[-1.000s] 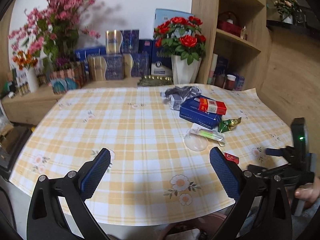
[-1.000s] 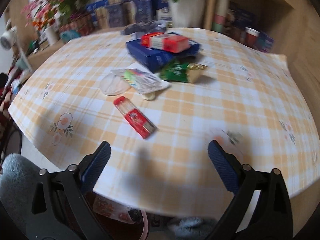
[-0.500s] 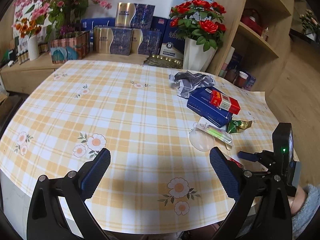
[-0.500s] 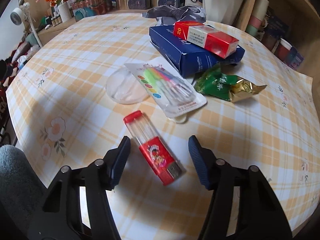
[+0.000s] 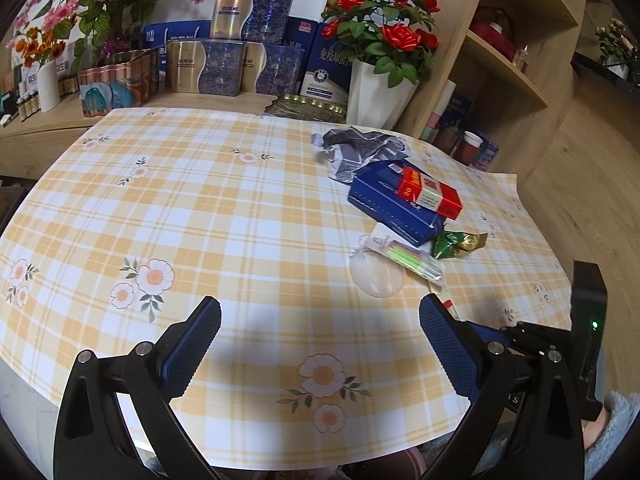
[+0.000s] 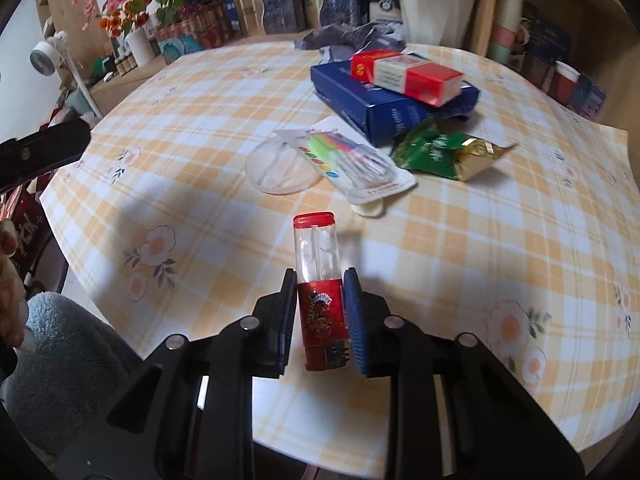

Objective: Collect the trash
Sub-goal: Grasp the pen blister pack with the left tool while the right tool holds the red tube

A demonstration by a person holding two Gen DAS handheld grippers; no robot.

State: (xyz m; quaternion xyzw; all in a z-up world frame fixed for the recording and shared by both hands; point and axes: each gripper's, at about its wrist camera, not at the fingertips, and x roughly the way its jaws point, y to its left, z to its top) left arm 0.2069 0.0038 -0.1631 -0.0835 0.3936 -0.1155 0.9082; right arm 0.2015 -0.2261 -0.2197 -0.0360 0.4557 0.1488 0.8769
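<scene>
A red-and-clear toothpick case (image 6: 318, 248) lies near the front edge of the checked tablecloth (image 5: 200, 208). My right gripper (image 6: 319, 280) has its jaws closing on the case's red end, and both pads touch its sides. Beyond it lie a clear plastic lid (image 6: 280, 168), a packet of coloured picks (image 6: 352, 160) and a green-gold wrapper (image 6: 440, 152). Further back are a blue box (image 6: 392, 100) with a red-white carton (image 6: 404, 74) on top and a crumpled grey foil bag (image 6: 348, 38). My left gripper (image 5: 320, 320) hangs open over bare cloth, left of the right one.
A white vase of red roses (image 5: 372, 92) and stacked gift boxes (image 5: 224, 68) stand behind the table. A wooden shelf unit (image 5: 500, 60) rises at the right. A person's grey fleecy sleeve (image 6: 72, 344) shows at the table's front edge.
My right gripper came down over the red case and its jaws closed from wide apart onto the case's sides. The left gripper moved forward over the table and stayed open.
</scene>
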